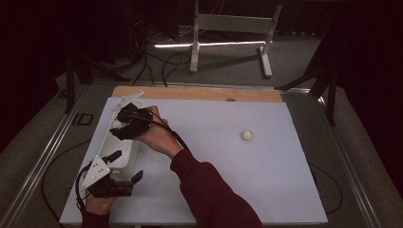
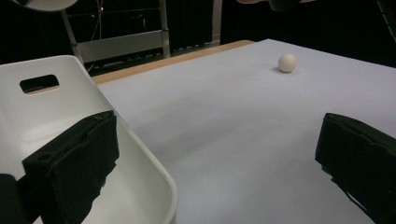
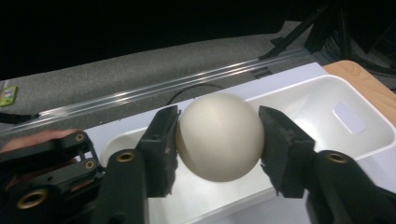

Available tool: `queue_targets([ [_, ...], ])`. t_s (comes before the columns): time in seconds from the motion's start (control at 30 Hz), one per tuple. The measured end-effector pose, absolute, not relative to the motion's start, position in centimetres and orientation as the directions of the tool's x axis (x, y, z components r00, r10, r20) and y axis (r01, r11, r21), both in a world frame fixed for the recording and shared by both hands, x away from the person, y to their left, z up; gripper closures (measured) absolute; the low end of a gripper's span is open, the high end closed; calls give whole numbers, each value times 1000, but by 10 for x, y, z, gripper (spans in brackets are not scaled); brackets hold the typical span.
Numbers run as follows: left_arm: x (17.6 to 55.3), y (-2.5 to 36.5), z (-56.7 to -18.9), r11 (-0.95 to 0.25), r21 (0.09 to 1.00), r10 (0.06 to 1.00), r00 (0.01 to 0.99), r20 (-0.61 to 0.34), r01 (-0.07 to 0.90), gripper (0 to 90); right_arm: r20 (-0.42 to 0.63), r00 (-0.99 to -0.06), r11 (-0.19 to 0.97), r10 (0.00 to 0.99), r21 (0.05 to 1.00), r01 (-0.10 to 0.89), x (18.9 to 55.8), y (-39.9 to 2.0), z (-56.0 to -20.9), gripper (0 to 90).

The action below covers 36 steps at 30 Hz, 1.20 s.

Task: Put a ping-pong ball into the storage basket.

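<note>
Right gripper (image 3: 217,140) at frame centre, pads barely touching the ball (image 3: 219,135) above white bin (image 3: 369,140): spread jaws fully, no sideways nudge.

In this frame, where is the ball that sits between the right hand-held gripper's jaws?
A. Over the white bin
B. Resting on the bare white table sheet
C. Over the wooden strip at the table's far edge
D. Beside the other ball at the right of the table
A. In the right gripper view, the ball sits between the right hand-held gripper jaws directly above the white bin.
</note>
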<state>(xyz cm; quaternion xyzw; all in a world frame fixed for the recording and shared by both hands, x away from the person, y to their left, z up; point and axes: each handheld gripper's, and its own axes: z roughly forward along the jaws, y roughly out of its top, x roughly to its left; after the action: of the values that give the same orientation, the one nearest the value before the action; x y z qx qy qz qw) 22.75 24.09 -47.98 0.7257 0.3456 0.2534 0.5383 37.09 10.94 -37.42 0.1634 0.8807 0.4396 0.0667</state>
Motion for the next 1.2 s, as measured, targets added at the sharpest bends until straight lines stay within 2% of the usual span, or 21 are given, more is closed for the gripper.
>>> queue_targets([
  [0.13, 228, 241, -480, -181, 956, 774, 633, -5, 229, 3, 21, -931, 562, 363, 793, 237, 371, 111, -374, 269],
  [0.17, 227, 241, -480, -181, 956, 774, 633, -5, 229, 3, 20, -931, 562, 365, 792, 237, 371, 110, -374, 268],
  [0.27, 227, 241, -480, -181, 957, 774, 633, -5, 228, 3, 32, -927, 556, 373, 793, 250, 372, 107, -373, 176],
  [0.33, 227, 241, -480, -181, 957, 774, 633, -5, 228, 3, 29, -924, 555, 380, 793, 253, 371, 105, -371, 149],
  [0.63, 228, 240, -480, -185, 955, 774, 633, -3, 231, 3, 26, -924, 553, 382, 794, 251, 371, 96, -371, 92],
  [1.2, 229, 239, -480, -186, 955, 773, 635, -3, 232, 3, 19, -909, 560, 417, 782, 274, 378, 69, -373, 87],
])
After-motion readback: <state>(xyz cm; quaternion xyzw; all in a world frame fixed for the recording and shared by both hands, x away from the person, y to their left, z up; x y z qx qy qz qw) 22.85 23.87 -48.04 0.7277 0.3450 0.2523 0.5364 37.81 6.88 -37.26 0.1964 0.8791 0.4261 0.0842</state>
